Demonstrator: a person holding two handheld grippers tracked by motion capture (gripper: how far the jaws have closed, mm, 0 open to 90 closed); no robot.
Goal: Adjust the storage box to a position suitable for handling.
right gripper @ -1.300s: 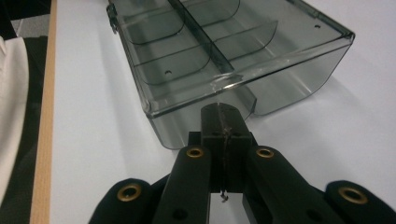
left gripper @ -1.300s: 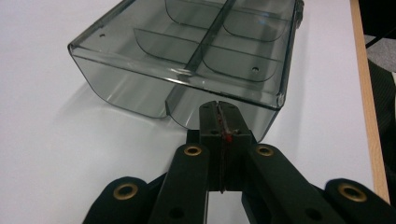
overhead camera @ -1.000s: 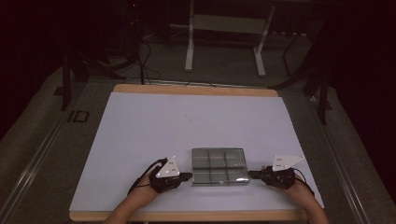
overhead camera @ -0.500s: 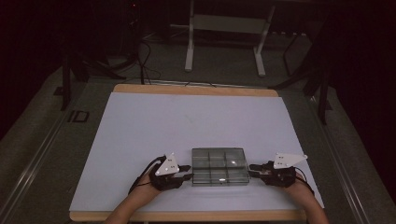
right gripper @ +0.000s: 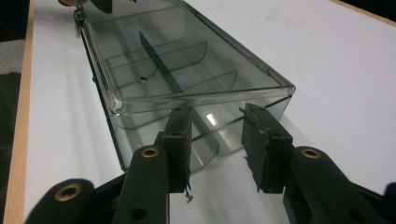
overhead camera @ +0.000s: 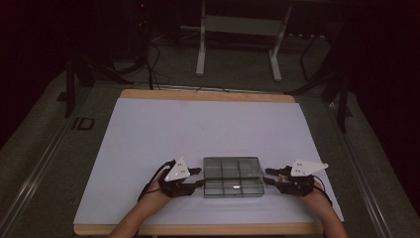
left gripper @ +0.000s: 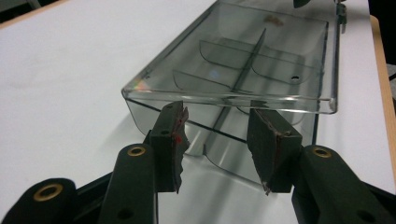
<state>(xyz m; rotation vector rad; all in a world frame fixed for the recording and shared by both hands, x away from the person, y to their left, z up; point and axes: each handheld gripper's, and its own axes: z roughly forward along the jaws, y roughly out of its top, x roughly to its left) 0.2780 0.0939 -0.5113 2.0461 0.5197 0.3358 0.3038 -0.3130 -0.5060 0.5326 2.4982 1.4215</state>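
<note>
1. A clear box (overhead camera: 232,176) with inner dividers and a closed lid is sitting on the white table (overhead camera: 148,134), near the front edge, between the two hands.
2. The left gripper (overhead camera: 198,177) is lying level at the box's left end, jaws pointing at it.
3. In the left gripper view, its jaws are standing apart, having just been opening; the box (left gripper: 243,70) end wall is sitting just past the tips, under the lid's lip, and the pads are not pressing on it.
4. The right gripper (overhead camera: 268,177) is lying level at the box's right end, facing the left one.
5. In the right gripper view, its jaws are likewise parted, having just been opening; the box (right gripper: 187,79) end is sitting just beyond the tips, with nothing clamped between the pads.
6. Whether either gripper's tips are touching the box wall is hard to tell.
7. The box is resting flat on the table, held by neither gripper.
</note>
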